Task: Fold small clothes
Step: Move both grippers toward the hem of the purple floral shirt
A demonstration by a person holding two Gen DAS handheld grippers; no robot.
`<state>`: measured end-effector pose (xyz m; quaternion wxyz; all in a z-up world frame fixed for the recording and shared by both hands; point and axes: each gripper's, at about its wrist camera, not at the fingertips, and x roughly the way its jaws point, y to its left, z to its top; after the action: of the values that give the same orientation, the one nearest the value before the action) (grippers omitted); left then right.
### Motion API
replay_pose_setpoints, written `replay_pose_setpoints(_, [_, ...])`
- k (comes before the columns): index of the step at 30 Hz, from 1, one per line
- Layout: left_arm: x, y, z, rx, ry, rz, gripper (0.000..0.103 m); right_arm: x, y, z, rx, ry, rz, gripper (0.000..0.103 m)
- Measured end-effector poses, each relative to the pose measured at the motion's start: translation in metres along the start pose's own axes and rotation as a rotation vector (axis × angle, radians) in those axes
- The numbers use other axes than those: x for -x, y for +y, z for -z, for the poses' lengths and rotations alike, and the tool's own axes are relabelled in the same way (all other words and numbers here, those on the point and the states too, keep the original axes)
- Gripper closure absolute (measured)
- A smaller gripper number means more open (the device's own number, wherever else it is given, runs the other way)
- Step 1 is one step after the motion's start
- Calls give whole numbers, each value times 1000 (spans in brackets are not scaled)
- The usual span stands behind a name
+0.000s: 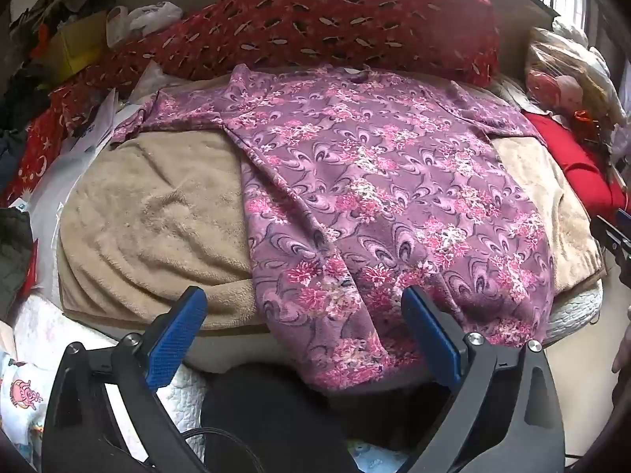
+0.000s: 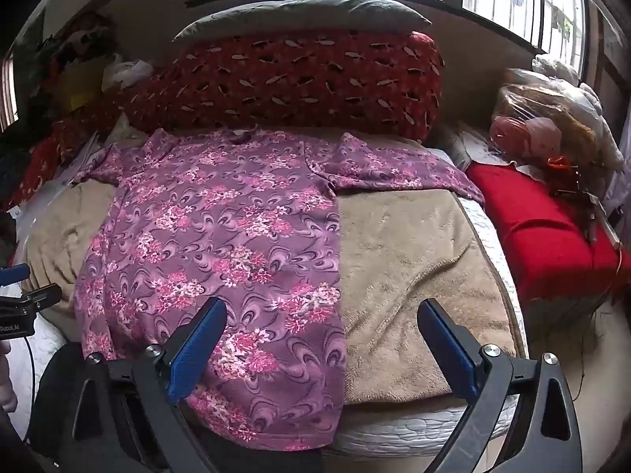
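Note:
A purple floral top lies spread flat on a beige blanket, neck toward the far pillow, both sleeves out to the sides. It also shows in the right wrist view. Its hem hangs over the near edge of the bed. My left gripper is open and empty, just above the hem's left part. My right gripper is open and empty, its left finger over the top's right hem and its right finger over the blanket.
A red patterned pillow lies along the far side. A red cushion and bagged items sit to the right. Clothes and bags pile up at the left. A white quilt lies near left.

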<state>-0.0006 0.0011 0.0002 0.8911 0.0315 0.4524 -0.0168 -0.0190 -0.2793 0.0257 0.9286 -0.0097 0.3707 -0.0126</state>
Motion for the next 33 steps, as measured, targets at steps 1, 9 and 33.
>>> replay_pose_setpoints(1, [0,0,1,0,-2,1,3,0,0,0,2,1,1,5])
replay_pose_setpoints(9, [1,0,1,2,-7,-4,3,0,-3,2,-3,2,1,5])
replay_pose_setpoints(33, [-18,0,-3,14,36,8,3,-16,-10,0,-24,22,0,5])
